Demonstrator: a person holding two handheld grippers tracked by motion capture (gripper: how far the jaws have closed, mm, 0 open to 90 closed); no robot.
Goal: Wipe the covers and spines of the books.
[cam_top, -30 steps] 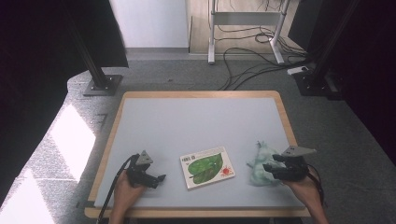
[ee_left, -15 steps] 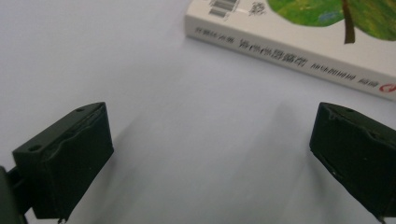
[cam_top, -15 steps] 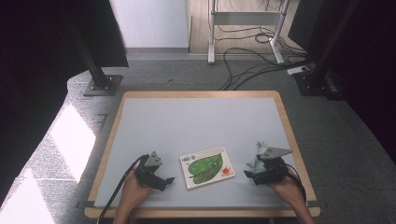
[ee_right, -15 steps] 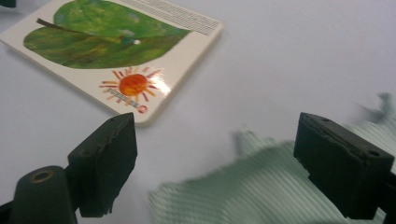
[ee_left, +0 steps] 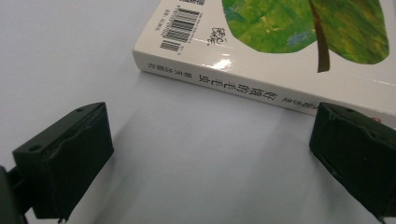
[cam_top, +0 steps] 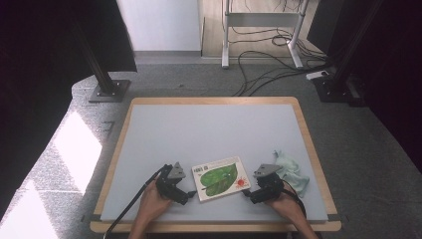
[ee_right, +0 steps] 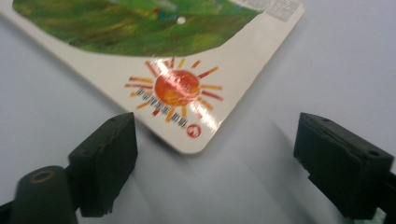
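A book (cam_top: 221, 178) lies flat near the tabletop's near edge, its long axis running left to right. The left gripper (cam_top: 185, 191) faces its spine and the right gripper (cam_top: 247, 191) faces its opposite near corner; both jaws are spread wide, empty, just short of touching. A cloth (cam_top: 291, 168) lies near the right edge

A table (cam_top: 214, 132) with a pale grey top and a light wooden rim carries two things near its front edge: a white book (cam_top: 221, 177) lying flat, its cover showing a green leaf and a red sun, and a crumpled pale green cloth (cam_top: 291, 168) toward the right side.
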